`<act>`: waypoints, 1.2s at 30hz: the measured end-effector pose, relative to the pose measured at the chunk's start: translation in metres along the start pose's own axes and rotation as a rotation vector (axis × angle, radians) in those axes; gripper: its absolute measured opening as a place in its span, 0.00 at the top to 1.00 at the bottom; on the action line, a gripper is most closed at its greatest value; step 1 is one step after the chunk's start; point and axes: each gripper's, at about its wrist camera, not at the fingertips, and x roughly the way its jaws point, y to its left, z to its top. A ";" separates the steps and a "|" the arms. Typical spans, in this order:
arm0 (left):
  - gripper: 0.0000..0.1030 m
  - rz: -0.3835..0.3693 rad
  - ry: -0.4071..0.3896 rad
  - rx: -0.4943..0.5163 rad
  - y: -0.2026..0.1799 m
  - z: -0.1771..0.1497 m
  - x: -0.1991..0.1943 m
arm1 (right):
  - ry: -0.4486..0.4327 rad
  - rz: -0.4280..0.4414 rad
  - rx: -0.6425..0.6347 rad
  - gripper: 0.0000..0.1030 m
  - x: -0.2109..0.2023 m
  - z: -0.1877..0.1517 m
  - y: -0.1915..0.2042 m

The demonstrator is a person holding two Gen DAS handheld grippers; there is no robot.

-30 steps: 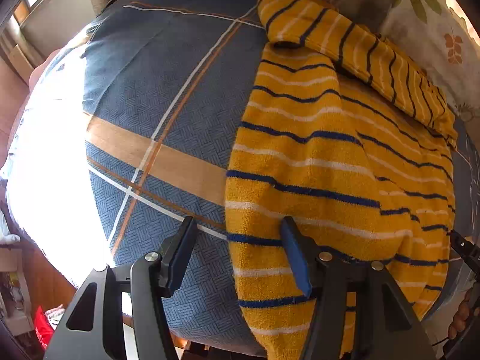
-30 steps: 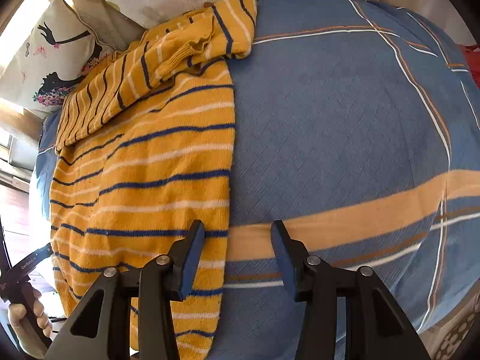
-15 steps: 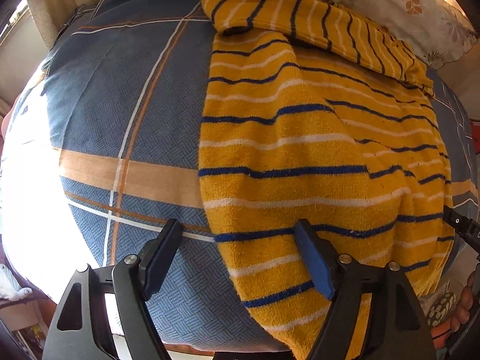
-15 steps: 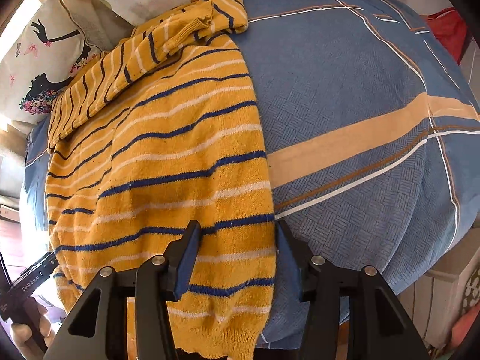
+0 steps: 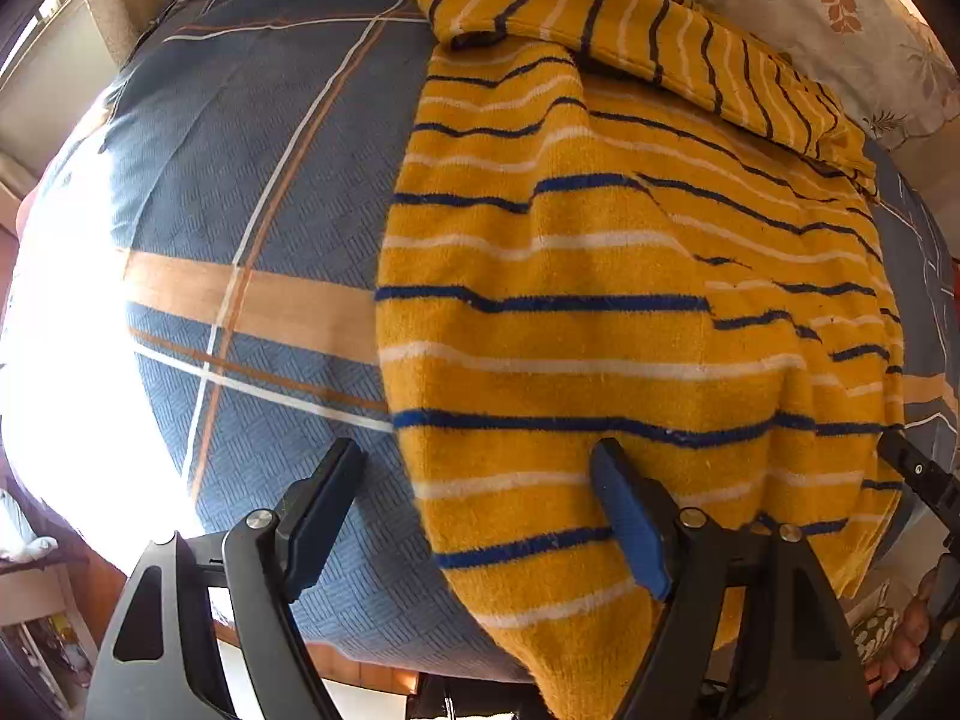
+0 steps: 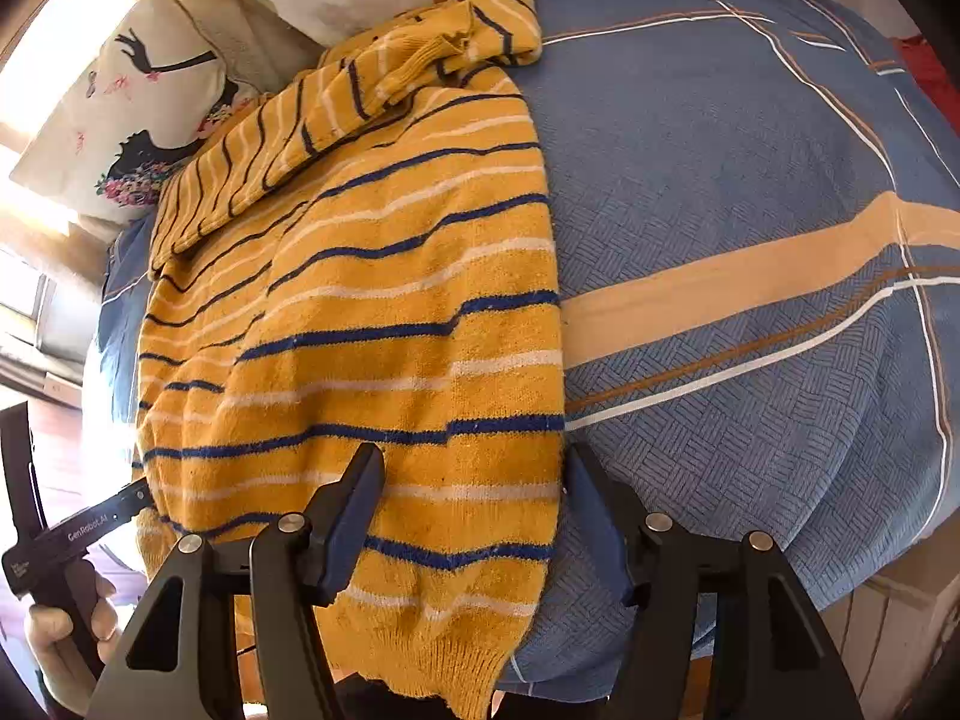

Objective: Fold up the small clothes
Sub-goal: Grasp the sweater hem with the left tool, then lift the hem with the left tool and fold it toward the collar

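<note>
A yellow sweater (image 5: 600, 312) with blue and white stripes lies on the blue plaid bedspread (image 5: 252, 180), its hem hanging over the near edge of the bed. A sleeve (image 5: 630, 42) is folded across its top. My left gripper (image 5: 480, 510) is open and straddles the sweater's left bottom edge. In the right wrist view the sweater (image 6: 372, 324) fills the left half, and my right gripper (image 6: 474, 516) is open and straddles its right bottom edge. The left gripper (image 6: 90, 528) also shows at the far left there.
Pillows (image 6: 132, 114) lie at the head of the bed behind the sweater, one with a leaf print (image 5: 840, 18). The bedspread (image 6: 750, 240) stretches to the right of the sweater. Bright sunlight washes out the bed's left side (image 5: 66, 360).
Both grippers have moved inward along the bed's near edge. Each now straddles a bottom corner of the sweater. The sweater has not moved.
</note>
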 end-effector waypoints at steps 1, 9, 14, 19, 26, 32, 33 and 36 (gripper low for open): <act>0.25 -0.023 0.003 -0.017 -0.003 -0.005 -0.001 | 0.001 0.009 -0.017 0.35 -0.003 -0.004 -0.003; 0.63 -0.387 0.003 -0.179 0.000 -0.045 -0.005 | 0.153 0.356 0.081 0.46 -0.001 -0.023 -0.031; 0.63 -0.459 0.002 -0.219 0.013 -0.050 -0.008 | 0.172 0.506 0.194 0.47 0.003 -0.031 -0.054; 0.45 -0.547 -0.020 -0.235 0.020 -0.054 -0.008 | 0.216 0.661 0.297 0.47 0.014 -0.041 -0.069; 0.14 -0.556 -0.055 -0.211 -0.002 -0.038 -0.005 | 0.255 0.611 0.150 0.51 0.016 -0.042 -0.026; 0.87 -0.465 -0.010 -0.270 0.008 -0.040 -0.002 | 0.260 0.463 0.057 0.89 0.017 -0.045 -0.004; 0.88 -0.456 -0.009 -0.275 0.011 -0.040 -0.004 | 0.258 0.453 0.053 0.89 0.015 -0.044 -0.004; 0.88 -0.445 -0.033 -0.255 0.012 -0.041 -0.018 | 0.260 0.451 -0.007 0.90 0.008 -0.042 0.008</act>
